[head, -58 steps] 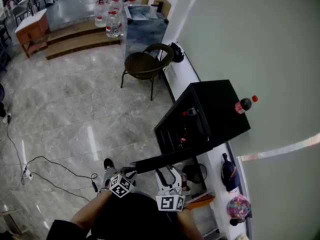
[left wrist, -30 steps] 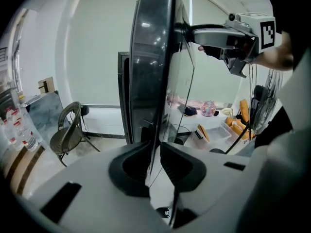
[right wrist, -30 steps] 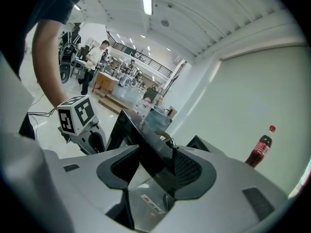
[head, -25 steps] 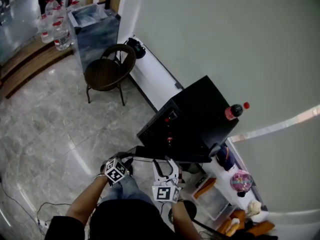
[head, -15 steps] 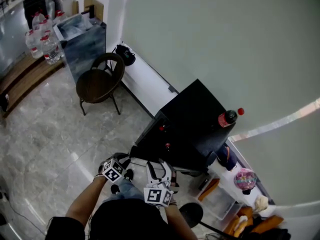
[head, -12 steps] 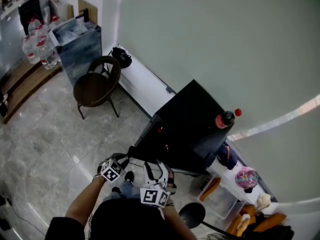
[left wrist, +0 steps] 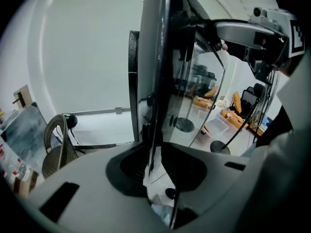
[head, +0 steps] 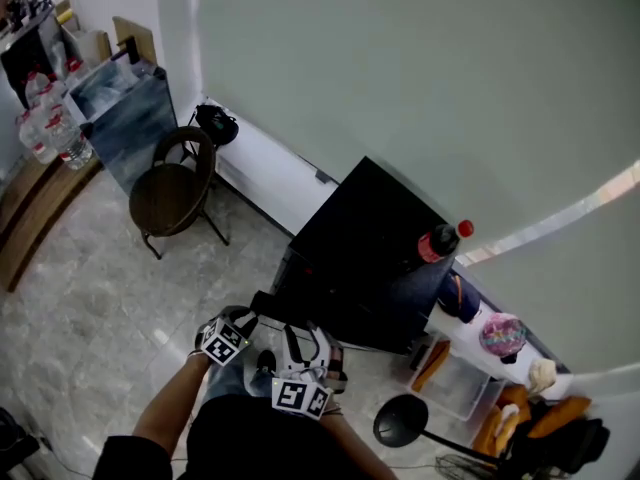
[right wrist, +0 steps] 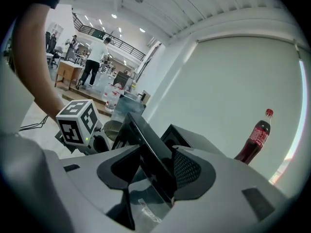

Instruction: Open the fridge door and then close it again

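Our fridge (head: pixel 370 233) stands on a white ledge (head: pixel 265 168) against the wall, so its door (head: pixel 340 318) swings out over bare floor (head: pixel 90 298), well apart from the chair (head: pixel 170 193). The left gripper (head: pixel 248 318) and right gripper (head: pixel 305 340) are both clamped on the door's free edge to steer it. The bottle (head: pixel 435 243) on top sits clear.

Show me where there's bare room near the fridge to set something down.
Free: the fridge top left of the cola bottle; the white ledge between the chair and the fridge; the floor left of the door. Crowded: right of the fridge, where bins and a stand base fill ledge and floor.
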The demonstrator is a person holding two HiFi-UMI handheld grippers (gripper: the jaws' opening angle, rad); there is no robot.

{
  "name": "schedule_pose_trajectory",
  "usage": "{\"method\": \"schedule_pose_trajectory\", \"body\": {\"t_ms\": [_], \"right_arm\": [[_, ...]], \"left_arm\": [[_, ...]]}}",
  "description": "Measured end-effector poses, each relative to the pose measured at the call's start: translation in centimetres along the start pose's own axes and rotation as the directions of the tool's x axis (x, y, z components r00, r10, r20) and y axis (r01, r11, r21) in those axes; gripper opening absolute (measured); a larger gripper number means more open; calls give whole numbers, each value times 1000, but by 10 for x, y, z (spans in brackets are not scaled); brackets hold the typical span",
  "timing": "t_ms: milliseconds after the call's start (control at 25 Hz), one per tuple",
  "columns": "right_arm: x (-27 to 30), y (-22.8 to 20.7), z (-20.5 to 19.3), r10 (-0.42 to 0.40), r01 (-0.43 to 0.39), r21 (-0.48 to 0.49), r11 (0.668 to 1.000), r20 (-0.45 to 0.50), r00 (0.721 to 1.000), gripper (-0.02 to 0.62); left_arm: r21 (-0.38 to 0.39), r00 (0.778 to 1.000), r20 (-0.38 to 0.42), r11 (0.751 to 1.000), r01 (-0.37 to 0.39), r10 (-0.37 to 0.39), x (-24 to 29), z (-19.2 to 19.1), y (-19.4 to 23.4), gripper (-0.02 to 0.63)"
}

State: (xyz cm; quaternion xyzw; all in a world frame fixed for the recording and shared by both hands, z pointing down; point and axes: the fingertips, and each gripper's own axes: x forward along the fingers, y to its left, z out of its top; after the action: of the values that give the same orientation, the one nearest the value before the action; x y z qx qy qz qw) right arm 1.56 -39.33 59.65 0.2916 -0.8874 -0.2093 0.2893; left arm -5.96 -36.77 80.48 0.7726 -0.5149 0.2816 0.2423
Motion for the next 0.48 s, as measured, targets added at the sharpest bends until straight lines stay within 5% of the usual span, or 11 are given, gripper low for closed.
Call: {"method": "schedule_pose_trajectory", "body": {"t_ms": [480], "right_arm": [[30,-26,-4,-175,179,22,984,-116,978,202]], "left_arm": [[117,980,-11,973,200,-200,35,33,25,75]]}}
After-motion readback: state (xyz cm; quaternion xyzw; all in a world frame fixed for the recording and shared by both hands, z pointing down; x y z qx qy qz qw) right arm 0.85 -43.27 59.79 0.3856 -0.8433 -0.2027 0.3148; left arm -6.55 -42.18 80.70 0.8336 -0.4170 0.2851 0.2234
